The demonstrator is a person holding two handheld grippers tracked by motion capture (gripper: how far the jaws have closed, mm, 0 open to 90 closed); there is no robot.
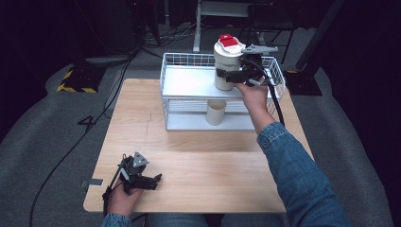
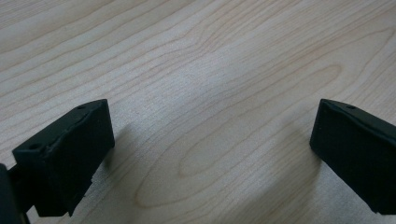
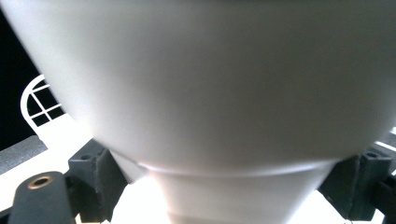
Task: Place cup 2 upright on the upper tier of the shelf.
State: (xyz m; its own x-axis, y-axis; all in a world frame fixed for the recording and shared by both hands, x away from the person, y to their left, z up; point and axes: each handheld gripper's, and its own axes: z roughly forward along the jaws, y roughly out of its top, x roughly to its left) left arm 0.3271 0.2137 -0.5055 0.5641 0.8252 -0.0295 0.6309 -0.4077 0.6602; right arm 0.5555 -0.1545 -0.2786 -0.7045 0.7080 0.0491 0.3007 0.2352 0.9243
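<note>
A tall white tumbler (image 1: 223, 59) with a red lid (image 1: 229, 41) stands on the top shelf of a white wire rack (image 1: 187, 81). My right gripper (image 1: 226, 72) is shut on its lower body, one jaw on each side. In the right gripper view the tumbler (image 3: 210, 93) looms very close, and both black jaws press against its sides. A smaller white cup (image 1: 216, 112) sits on the rack's lower shelf, under the tumbler. My left gripper (image 1: 156, 180) rests low over the table's front left, open, with nothing but bare wood between its jaws (image 2: 210, 154).
The rack stands at the back middle of the light wooden table (image 1: 198, 161). Its top shelf has a raised wire rim (image 3: 39, 105). Dark floor with cables surrounds the table, and a stand base with yellow-black tape (image 1: 75, 81) sits at the far left.
</note>
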